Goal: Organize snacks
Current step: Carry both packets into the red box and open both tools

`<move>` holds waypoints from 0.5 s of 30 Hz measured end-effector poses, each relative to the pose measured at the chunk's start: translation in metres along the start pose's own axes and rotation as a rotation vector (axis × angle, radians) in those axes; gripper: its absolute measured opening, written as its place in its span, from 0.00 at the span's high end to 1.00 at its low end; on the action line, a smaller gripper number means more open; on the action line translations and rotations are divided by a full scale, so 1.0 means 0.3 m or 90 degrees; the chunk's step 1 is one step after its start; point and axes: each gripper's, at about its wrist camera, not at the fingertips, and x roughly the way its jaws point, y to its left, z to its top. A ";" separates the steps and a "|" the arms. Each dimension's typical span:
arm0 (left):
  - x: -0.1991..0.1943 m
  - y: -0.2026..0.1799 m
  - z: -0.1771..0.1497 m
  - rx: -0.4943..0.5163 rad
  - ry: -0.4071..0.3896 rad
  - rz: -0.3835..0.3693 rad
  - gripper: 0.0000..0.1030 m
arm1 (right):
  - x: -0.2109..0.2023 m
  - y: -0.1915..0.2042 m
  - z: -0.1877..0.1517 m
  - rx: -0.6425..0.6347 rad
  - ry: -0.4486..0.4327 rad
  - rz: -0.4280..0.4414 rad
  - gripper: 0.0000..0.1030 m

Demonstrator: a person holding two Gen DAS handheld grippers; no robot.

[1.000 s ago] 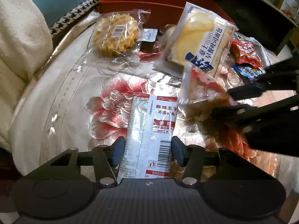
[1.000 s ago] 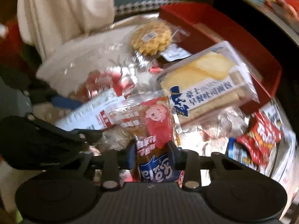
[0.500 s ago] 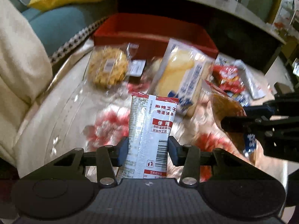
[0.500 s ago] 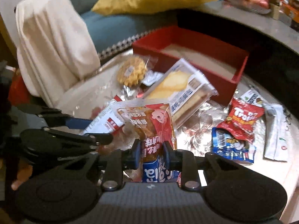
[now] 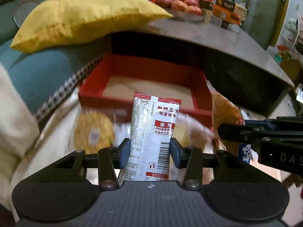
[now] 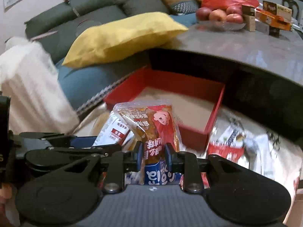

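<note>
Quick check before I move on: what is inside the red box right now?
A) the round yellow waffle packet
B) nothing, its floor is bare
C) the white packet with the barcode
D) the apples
B: the red box shows only its bare pale floor in both wrist views, and the white packet is held up in front of it.

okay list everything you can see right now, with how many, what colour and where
white packet: 1, white and red, in left gripper
red packet: 1, red and brown, in right gripper
box: 1, red, open, beyond the packets
waffle: 1, yellow, wrapped, on table near box
red bag: 1, blurred, on table at right
pillow: 1, yellow, behind box
apples: several, red, on grey table
left gripper: 1, black, shut on white packet
right gripper: 1, black, shut on red packet
</note>
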 end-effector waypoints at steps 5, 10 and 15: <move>0.102 0.012 0.122 -0.005 -0.008 0.014 0.49 | 0.077 -0.042 0.101 0.017 -0.021 -0.025 0.79; 0.195 0.010 0.206 0.005 -0.016 0.028 0.49 | 0.163 -0.084 0.188 0.027 -0.037 -0.037 0.79; 0.281 0.021 0.253 0.004 -0.012 0.040 0.49 | 0.273 -0.132 0.237 0.028 -0.025 -0.056 0.79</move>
